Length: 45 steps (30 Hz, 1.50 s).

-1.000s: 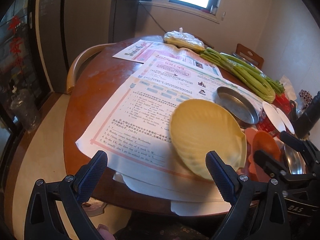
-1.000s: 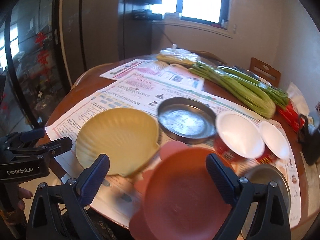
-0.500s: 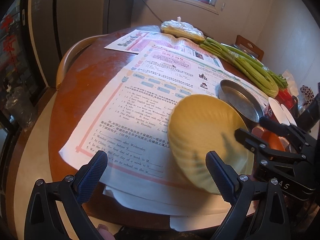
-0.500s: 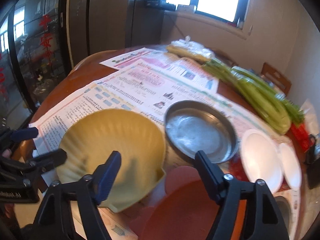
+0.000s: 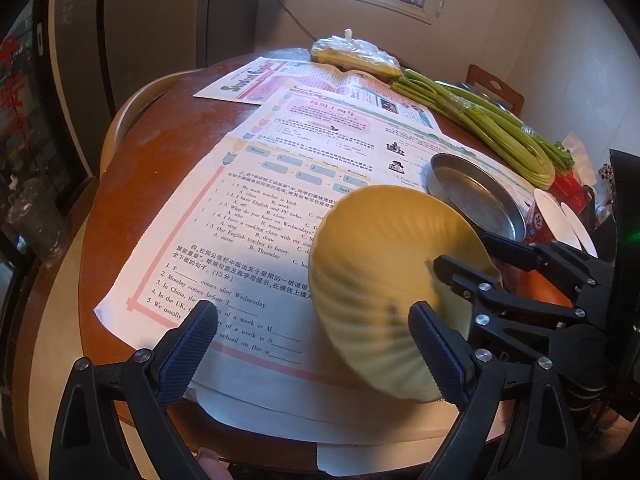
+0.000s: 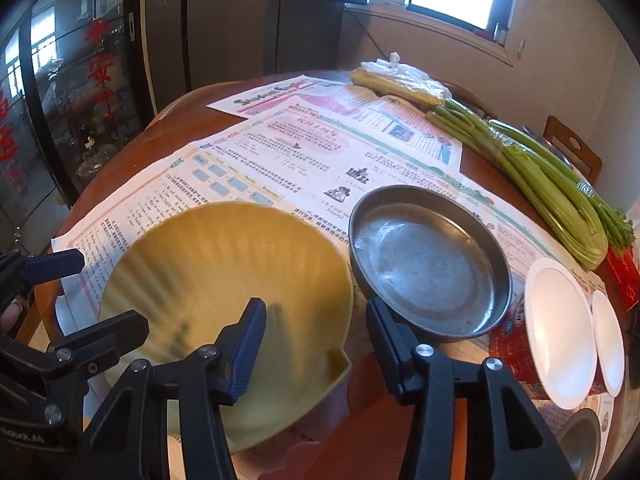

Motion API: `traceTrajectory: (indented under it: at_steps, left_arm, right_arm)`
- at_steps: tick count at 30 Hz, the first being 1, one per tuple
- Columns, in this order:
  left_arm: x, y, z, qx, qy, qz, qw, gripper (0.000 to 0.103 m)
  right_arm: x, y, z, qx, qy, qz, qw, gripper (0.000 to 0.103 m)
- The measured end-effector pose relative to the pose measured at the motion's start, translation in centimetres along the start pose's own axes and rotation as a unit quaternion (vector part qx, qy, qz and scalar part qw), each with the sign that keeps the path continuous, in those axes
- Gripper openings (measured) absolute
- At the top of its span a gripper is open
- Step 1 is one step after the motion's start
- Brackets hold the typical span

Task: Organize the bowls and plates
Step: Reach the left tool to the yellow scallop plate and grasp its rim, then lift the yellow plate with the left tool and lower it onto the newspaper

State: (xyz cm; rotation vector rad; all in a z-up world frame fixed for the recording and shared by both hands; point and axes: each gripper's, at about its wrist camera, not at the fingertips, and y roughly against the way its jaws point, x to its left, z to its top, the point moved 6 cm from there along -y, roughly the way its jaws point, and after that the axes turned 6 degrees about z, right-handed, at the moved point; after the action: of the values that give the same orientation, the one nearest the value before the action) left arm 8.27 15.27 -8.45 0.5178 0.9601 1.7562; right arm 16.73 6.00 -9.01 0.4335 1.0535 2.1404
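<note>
**platestacker:** So where's the yellow shell-shaped plate (image 6: 224,280) sitting relative to the round steel pan (image 6: 430,260)? Trying to work out the grab.

**umi_tinkerer:** In the right wrist view it's just to the left of the steel pan, rims nearly touching, on the newspaper sheets (image 5: 256,216) spread over the round wooden table (image 5: 160,168). Its hinge end, the squared tab, points toward the camera, so the long axis runs from the tab away toward the fanned edge, roughly along the right gripper (image 6: 316,344). It looks tilted up in the left wrist view, near edge raised, though I can't tell if it's fully off the paper.

**platestacker:** And the tongs?

**umi_tinkerer:** The right one's jaws are closing, with the tab-end rim between them: left finger inside the plate, right finger outside, next to the steel pan. Whether the pads are pressing the rim yet, I can't tell. The left gripper (image 5: 308,352) is spread wide, holding nothing, with the plate by its right finger.

**platestacker:** So the right hand's nearer?

**umi_tinkerer:** I'd say so. An orange plate (image 6: 400,436) lies under the right gripper, and two white plates (image 6: 560,332) are on the far side of the pan.
</note>
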Motion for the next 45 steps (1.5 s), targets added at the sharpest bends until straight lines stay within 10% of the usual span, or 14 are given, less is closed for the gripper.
traceTrajectory:
  at_steps: [14, 45]
  left_arm:
    - [-0.9, -1.0, -0.2, 0.017, -0.012, -0.009, 0.9997, 0.032]
    - [2.8, 0.5, 5.7, -0.034, 0.012, 0.018, 0.9992, 0.031]
  right_arm:
    - [0.9, -0.2, -0.3, 0.003, 0.020, 0.006, 1.000, 0.049]
    - [3.1, 2.4, 1.6, -0.030, -0.056, 0.100, 0.993, 0.050]
